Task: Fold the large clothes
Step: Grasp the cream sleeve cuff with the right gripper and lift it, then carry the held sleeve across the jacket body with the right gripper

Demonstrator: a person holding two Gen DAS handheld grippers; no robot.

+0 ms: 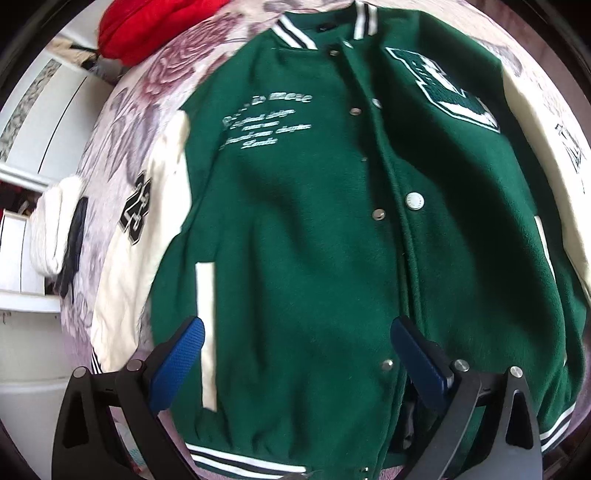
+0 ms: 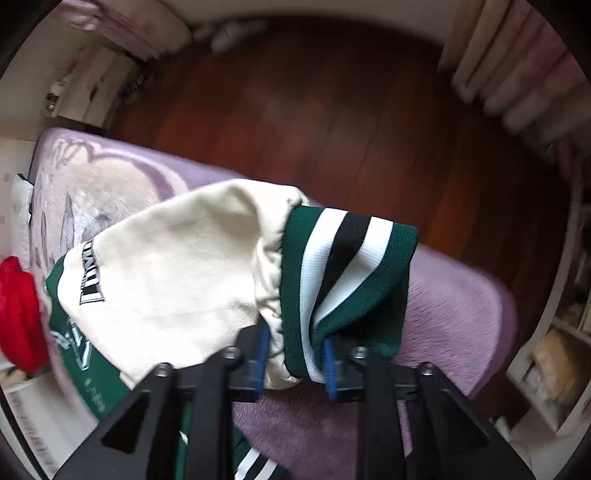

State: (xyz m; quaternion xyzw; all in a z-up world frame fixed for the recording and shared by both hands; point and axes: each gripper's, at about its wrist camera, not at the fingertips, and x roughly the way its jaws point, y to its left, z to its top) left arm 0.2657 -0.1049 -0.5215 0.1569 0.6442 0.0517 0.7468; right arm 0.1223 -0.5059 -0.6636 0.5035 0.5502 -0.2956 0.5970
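Observation:
A green varsity jacket with cream sleeves lies face up, spread flat on a floral bedspread. My left gripper hovers open above the jacket's lower front, blue pads wide apart, holding nothing. In the right wrist view, my right gripper is shut on the end of a cream sleeve at its green, white and black striped cuff, lifting it above the bed.
A red garment lies at the bed's head and shows in the right wrist view. A white knit item sits at the bed's left edge. Wooden floor and shelves lie beyond the purple blanket.

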